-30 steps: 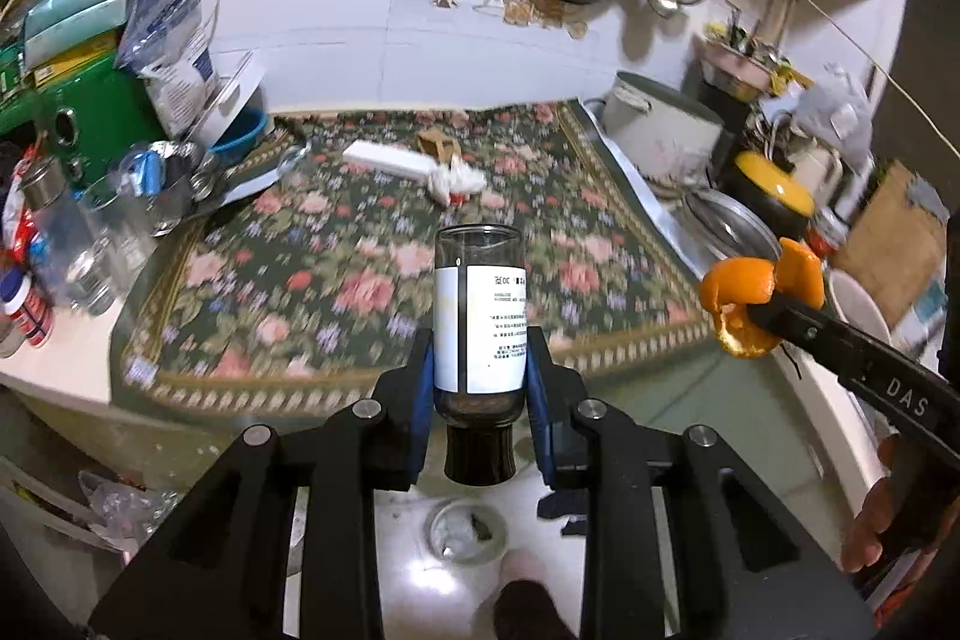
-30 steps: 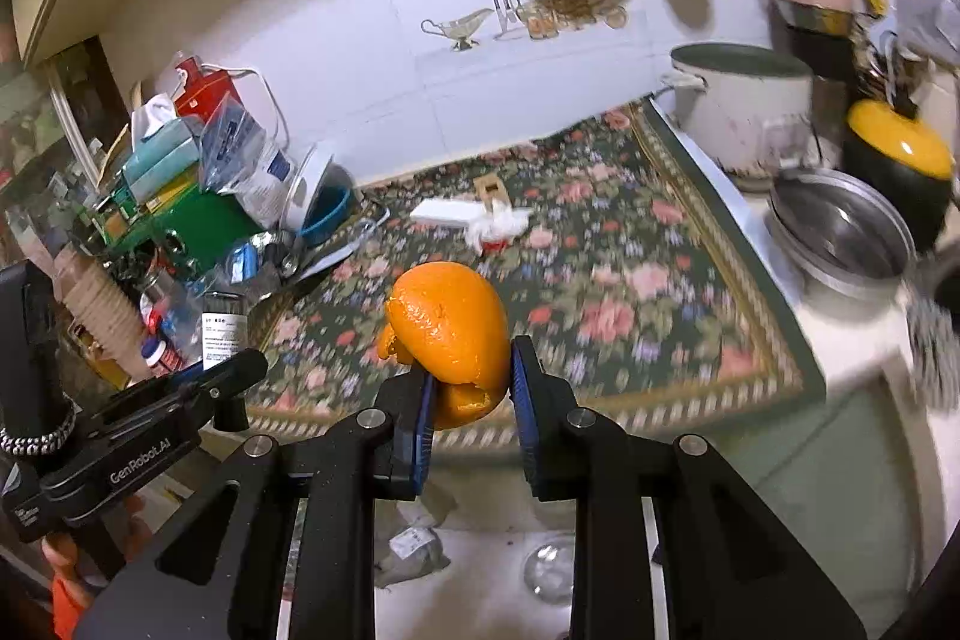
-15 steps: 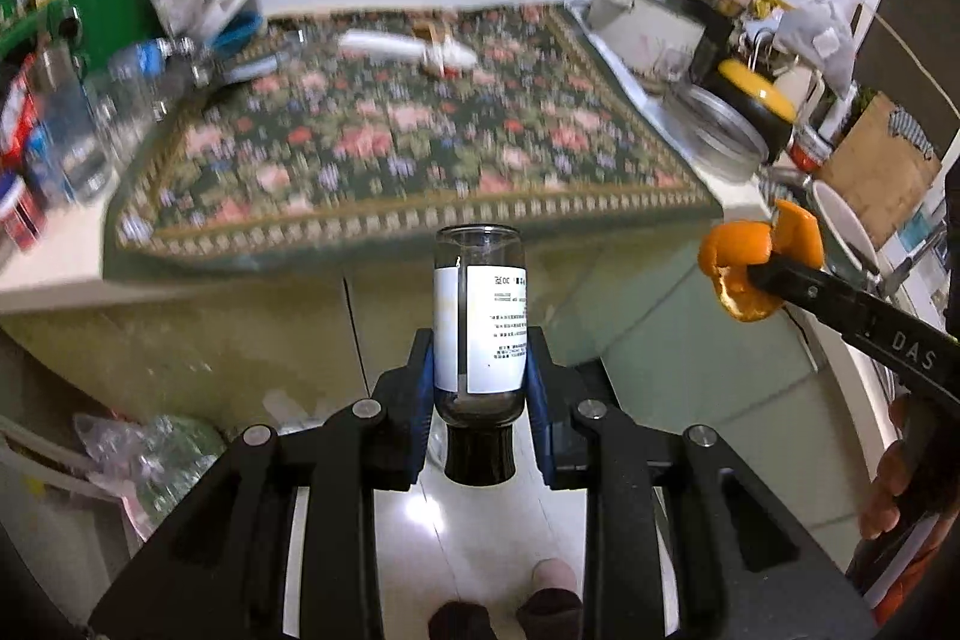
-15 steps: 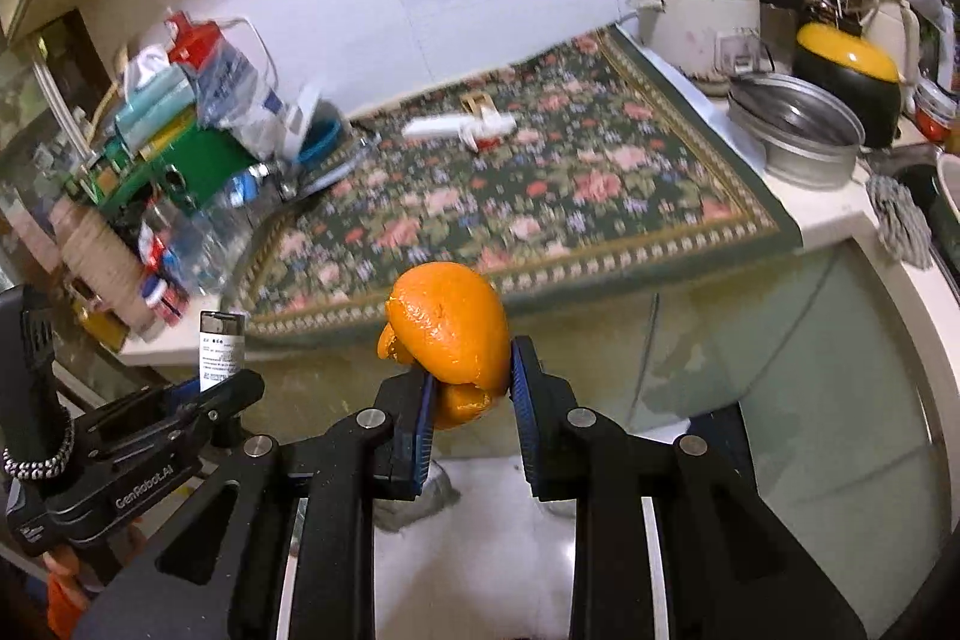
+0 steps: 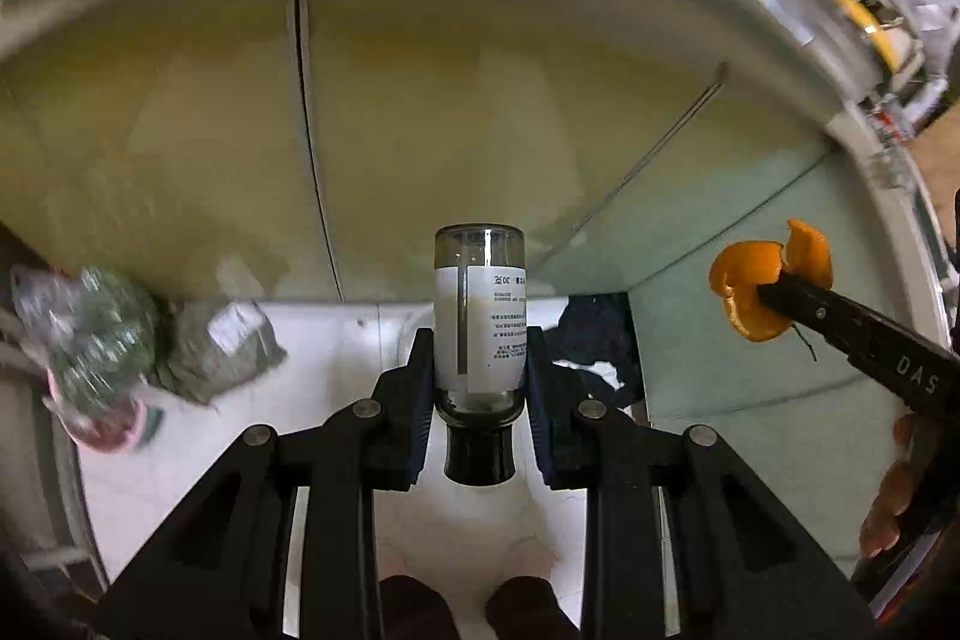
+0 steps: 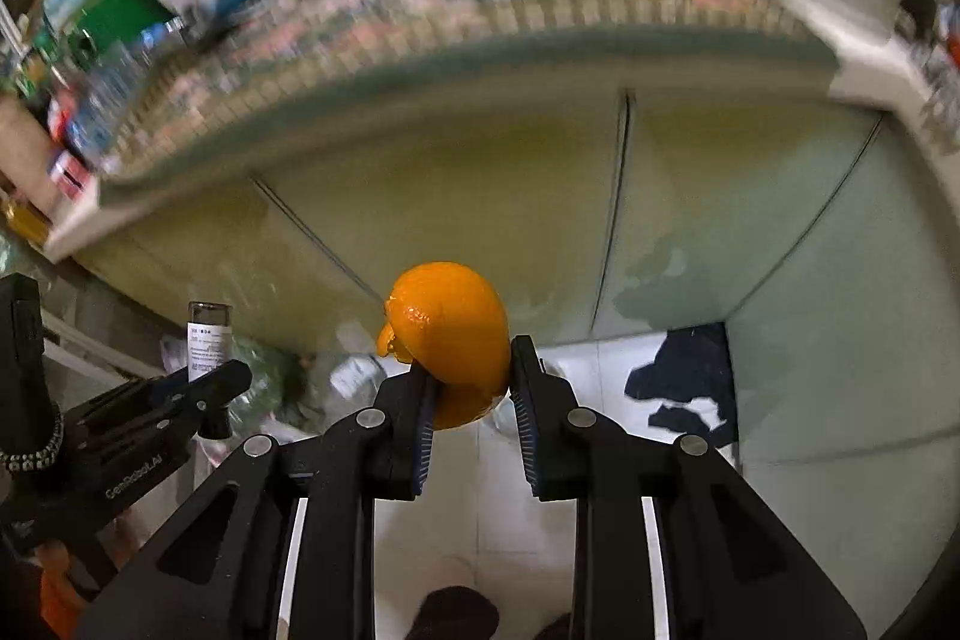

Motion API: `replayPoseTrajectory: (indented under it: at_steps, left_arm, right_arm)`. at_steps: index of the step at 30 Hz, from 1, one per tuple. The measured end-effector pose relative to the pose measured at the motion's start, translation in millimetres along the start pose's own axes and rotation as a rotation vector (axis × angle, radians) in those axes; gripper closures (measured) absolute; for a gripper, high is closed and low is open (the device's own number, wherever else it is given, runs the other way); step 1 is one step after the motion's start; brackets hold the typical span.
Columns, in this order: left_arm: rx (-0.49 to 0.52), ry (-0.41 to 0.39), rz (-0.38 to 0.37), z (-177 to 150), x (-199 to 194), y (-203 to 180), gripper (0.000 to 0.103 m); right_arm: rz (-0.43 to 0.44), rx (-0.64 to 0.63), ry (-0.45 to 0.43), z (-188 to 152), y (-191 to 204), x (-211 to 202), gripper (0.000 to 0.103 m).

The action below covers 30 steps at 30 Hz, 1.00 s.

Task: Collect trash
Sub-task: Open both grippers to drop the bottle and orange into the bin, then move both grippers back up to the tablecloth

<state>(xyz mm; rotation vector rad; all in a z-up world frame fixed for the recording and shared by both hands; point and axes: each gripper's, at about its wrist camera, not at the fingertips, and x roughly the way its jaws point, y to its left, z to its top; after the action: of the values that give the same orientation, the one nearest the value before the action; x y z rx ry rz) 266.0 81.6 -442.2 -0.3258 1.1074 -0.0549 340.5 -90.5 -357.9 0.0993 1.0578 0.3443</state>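
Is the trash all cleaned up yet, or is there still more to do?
Not yet. Done: two pieces are picked up. In hand: the left gripper is shut on a small glass bottle, and the right gripper is shut on an orange peel. Both are held low in front of the cabinet doors, above the floor. Left: dropping them somewhere; no bin is clearly visible.

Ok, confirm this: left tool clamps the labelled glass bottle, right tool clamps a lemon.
Not a lemon. The right wrist view shows the right tool clamping orange peel. The left tool does clamp the labelled glass bottle.
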Motion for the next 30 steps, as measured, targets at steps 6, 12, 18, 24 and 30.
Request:
replayPoseTrajectory:
  at_steps: [6,12,18,24,30]
  left_arm:
    - [-0.038,0.088,0.000,-29,88,9,0.076]
    - [-0.042,0.109,-0.028,-24,147,11,0.076]
    - [-0.011,0.079,-0.040,-8,172,7,0.058]
    - [-0.012,0.109,0.015,-6,166,10,0.054]
    - [-0.001,0.110,0.031,1,117,6,0.054]
  right_arm:
    - [0.038,0.014,0.098,-32,-36,89,0.081]
    - [0.087,0.011,0.127,-38,-49,153,0.081]
    - [0.116,-0.035,0.084,-28,-51,169,0.073]
    - [0.104,-0.025,0.120,-27,-53,175,0.060]
    - [0.074,-0.004,0.147,-22,-53,153,0.060]
